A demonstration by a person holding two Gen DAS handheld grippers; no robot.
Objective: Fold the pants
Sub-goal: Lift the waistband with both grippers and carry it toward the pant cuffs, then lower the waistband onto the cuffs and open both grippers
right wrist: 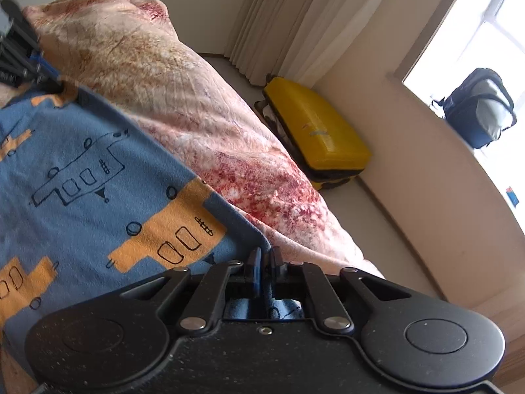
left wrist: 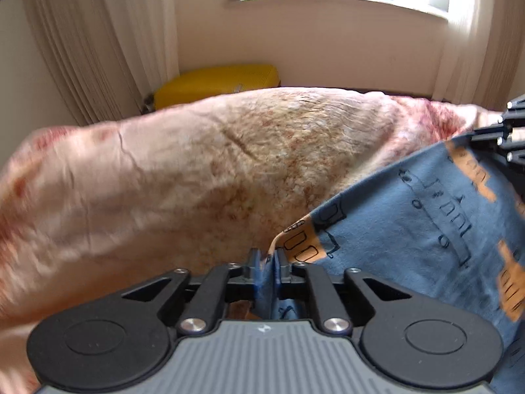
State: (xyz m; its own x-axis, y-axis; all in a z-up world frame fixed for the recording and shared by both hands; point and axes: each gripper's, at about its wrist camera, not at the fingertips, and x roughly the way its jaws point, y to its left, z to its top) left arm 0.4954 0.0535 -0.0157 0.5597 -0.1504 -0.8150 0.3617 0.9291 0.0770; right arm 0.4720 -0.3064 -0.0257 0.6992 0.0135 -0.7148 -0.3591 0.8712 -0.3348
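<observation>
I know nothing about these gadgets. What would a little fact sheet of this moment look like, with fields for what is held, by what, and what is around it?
garment: blue pants with orange vehicle prints
left gripper: jaws shut on a pants edge
right gripper: jaws shut on another pants edge
surface below: pink and red mottled blanket
pants state: spread between the two grippers, not yet folded
background: yellow suitcase on the floor by the wall, curtains, dark bag on the windowsill

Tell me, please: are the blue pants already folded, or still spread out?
Still spread out. The pants show as one flat sheet, stretched between the left gripper and right gripper, each shut on an edge, above the blanket.
</observation>
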